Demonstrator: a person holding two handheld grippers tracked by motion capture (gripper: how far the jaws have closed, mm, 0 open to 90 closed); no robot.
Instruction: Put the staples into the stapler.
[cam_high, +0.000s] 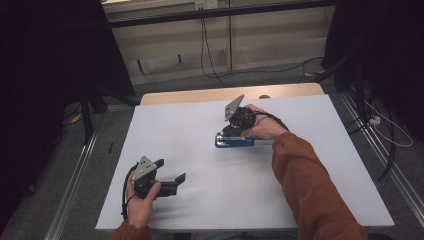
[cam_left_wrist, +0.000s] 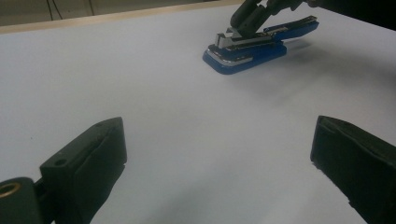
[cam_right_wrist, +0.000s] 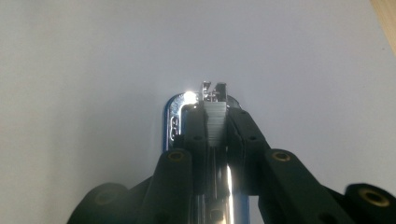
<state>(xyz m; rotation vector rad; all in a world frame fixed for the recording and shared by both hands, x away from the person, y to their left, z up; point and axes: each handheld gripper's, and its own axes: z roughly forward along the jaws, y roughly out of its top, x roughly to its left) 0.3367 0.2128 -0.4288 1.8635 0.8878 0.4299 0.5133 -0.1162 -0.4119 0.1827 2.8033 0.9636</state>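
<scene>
A white table (cam_high: 200, 130) takes up most of the high view, with a strip of wooden edge along its far side. A person's right forearm in a rust-orange sleeve (cam_high: 310, 185) reaches in from the near right. The left gripper (cam_high: 170, 172) rests at the near left of the table, its jaws spread wide with nothing but bare tabletop between them. The right gripper (cam_high: 231, 131) is a little right of the table's centre, tilted down onto a blue stapler (cam_high: 234, 142) that lies flat there. In the right gripper view its jaws are closed on the stapler's silver metal staple channel (cam_right_wrist: 215, 119), pads pressed against both sides.
</scene>
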